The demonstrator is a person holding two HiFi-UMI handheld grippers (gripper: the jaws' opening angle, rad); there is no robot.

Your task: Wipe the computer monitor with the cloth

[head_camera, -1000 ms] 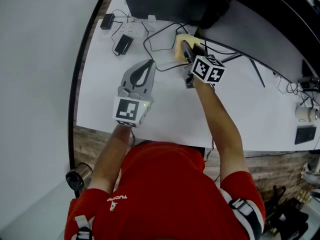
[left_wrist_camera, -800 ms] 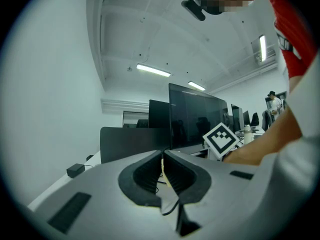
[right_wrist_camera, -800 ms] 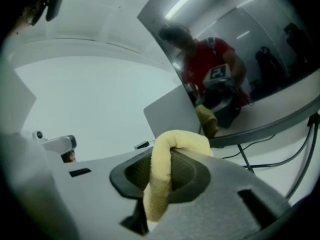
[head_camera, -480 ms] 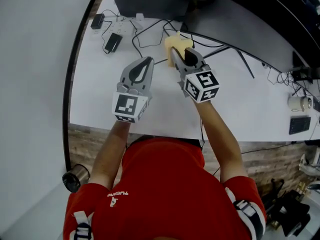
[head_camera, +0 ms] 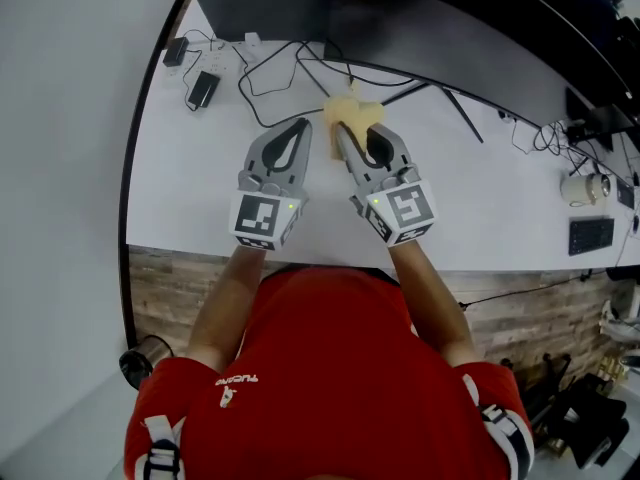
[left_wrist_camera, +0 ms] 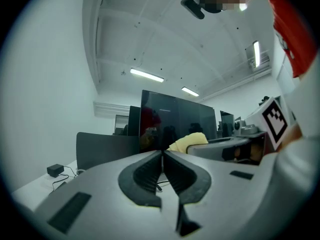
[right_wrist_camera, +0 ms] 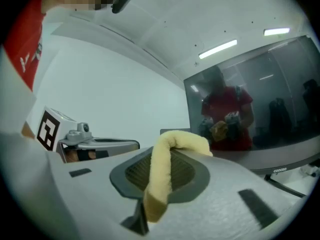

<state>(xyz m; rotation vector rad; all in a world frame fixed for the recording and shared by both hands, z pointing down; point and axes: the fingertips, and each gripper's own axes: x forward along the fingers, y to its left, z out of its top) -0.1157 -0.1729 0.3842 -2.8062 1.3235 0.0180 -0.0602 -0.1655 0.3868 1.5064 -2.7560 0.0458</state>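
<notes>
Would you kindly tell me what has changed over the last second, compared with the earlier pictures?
The right gripper, shut on the cloth, has drawn back toward the person and now sits level with the left gripper. Nothing was taken up or let go. The left gripper stayed shut and empty over the table.

A white table (head_camera: 200, 198) with a wood-grain front edge fills the middle of the head view. A dark monitor (head_camera: 265, 6) stands at its top edge. Black cables (head_camera: 270, 78) loop below it, two black adapters (head_camera: 202, 88) lie at upper left, and a mug (head_camera: 583, 187) and keyboard (head_camera: 591, 235) sit far right.
</notes>
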